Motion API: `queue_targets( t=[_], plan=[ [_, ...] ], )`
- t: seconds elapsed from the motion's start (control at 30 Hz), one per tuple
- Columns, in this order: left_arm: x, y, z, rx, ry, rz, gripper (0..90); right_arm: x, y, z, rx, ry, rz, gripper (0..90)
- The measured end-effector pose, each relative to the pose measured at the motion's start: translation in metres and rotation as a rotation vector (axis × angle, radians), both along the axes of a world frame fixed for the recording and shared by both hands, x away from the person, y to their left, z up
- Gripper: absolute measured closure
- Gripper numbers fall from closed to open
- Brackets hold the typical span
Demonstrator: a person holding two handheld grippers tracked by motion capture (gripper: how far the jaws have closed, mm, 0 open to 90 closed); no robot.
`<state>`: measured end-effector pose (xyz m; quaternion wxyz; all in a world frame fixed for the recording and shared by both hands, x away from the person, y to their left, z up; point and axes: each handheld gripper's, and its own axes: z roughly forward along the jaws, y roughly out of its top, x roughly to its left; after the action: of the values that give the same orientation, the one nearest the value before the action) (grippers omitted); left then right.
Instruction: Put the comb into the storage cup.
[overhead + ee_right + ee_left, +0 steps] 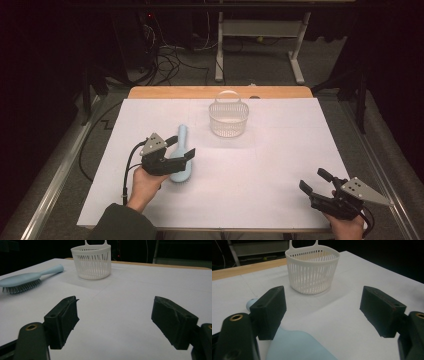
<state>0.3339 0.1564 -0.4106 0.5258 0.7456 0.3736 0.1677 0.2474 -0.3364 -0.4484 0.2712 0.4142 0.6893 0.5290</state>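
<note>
bright, even light falls on the white tabletop while the surrounding room lies in near darkness. shadows are soft and faint, with no glare. near fingers appear slightly soft in both gripper views.

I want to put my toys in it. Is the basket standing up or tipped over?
Standing up. The basket sits flat on the table, its open top and handle pointing up.

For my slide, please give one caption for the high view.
Left gripper open over a blue hairbrush; white basket beyond.
</note>
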Motion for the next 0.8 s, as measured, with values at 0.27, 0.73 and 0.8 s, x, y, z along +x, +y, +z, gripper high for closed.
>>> queue_targets(
  t=[0.27, 0.73, 0.8],
  plan=[
    [0.012, -0.004, 0.008, -0.006, -0.007, 0.0, 20.5, 0.0, 0.0, 0.0, -0.002, -0.002, -0.002, 22.1],
    [0.028, -0.01, 0.014, 0.04, -0.009, 0.019, 20.5, 0.0, 0.0, 0.0, -0.003, 0.0, 0.004, 22.1],
    [0.033, -0.012, 0.015, 0.049, -0.012, 0.025, 20.5, 0.0, 0.0, 0.0, -0.002, 0.0, 0.003, 22.1]
  ],
)
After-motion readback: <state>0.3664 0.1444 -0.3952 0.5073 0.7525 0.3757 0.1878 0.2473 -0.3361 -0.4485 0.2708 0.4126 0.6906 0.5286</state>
